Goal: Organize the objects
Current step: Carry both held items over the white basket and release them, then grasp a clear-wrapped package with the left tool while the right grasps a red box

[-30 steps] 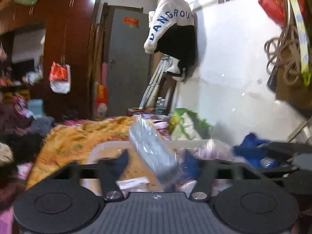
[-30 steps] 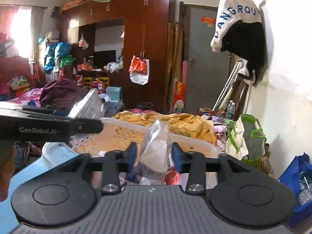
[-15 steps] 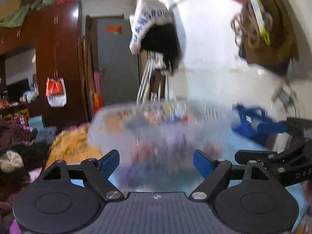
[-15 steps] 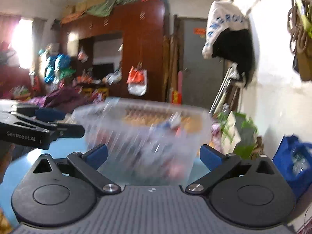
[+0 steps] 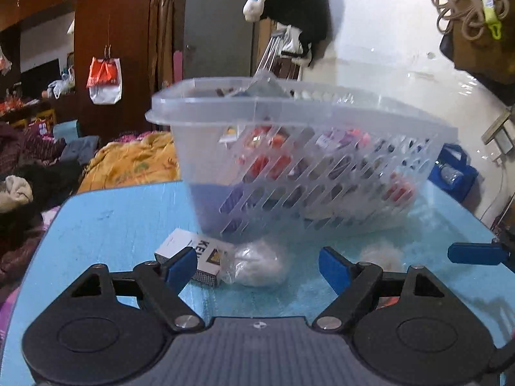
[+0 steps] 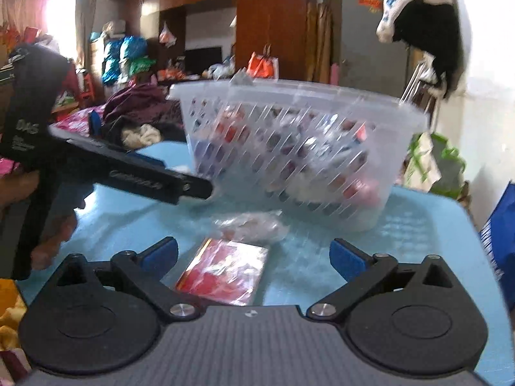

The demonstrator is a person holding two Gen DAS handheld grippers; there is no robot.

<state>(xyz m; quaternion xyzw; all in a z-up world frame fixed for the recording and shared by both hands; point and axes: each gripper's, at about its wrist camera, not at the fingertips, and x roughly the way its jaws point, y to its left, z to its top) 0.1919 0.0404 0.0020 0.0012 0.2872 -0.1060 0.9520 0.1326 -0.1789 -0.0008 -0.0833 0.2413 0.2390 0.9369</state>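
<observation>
Left wrist: left gripper (image 5: 257, 265) wide open, holding nothing, low over the blue table (image 5: 106, 222). Clear slatted basket (image 5: 299, 160) full of mixed packets stands on the table ahead. Small white box (image 5: 190, 254) and a clear bag with white stuff (image 5: 257, 267) lie just in front of the basket, between the fingers.

Right wrist: right gripper (image 6: 254, 255) wide open, empty. Red packet (image 6: 225, 270) on the table between its fingers, crumpled clear bag behind it, the basket beyond. Left gripper seen at left, near the basket.
</observation>
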